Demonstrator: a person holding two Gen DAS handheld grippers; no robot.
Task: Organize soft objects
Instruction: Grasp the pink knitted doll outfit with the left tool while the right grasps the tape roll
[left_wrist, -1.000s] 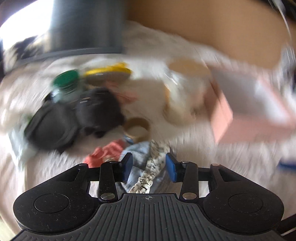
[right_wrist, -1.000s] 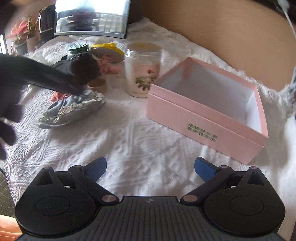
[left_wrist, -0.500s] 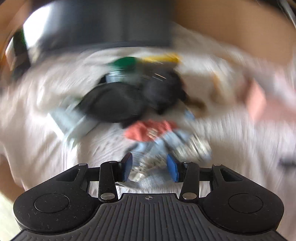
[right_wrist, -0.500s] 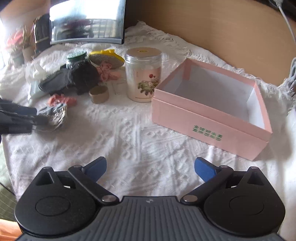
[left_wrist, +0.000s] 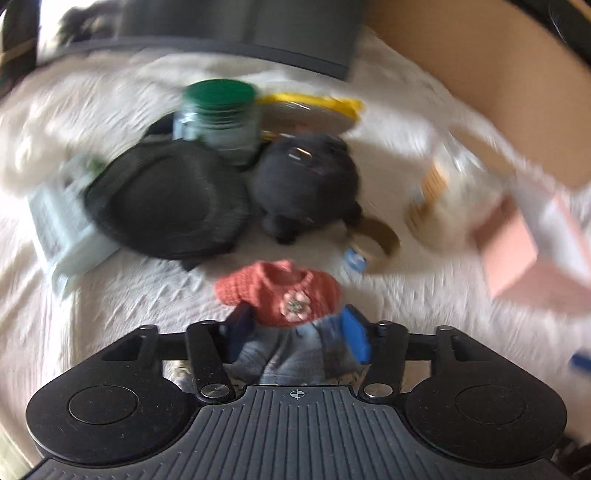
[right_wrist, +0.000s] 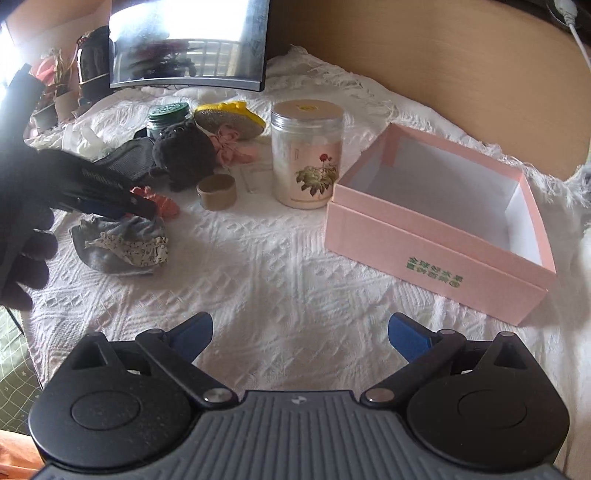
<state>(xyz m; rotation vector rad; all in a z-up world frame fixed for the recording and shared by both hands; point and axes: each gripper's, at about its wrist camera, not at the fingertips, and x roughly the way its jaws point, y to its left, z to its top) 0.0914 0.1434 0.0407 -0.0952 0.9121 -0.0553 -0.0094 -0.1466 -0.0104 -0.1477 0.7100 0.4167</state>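
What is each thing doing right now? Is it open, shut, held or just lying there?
left gripper: shut on the denim cloth
denim cloth: bunched, gripped, resting on the tablecloth
right gripper: open, holding nothing
pink box: open, no lid, nothing inside
flower jar: upright, lid on
green-lidded jar: upright, lid on
red knit sweater: lying flat

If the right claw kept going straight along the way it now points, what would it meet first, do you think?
Probably nothing close: ahead of the open right claw lies bare white tablecloth. Farther on, roughly in line, stands the floral jar, though depth is hard to judge. The pink box sits off to the right.
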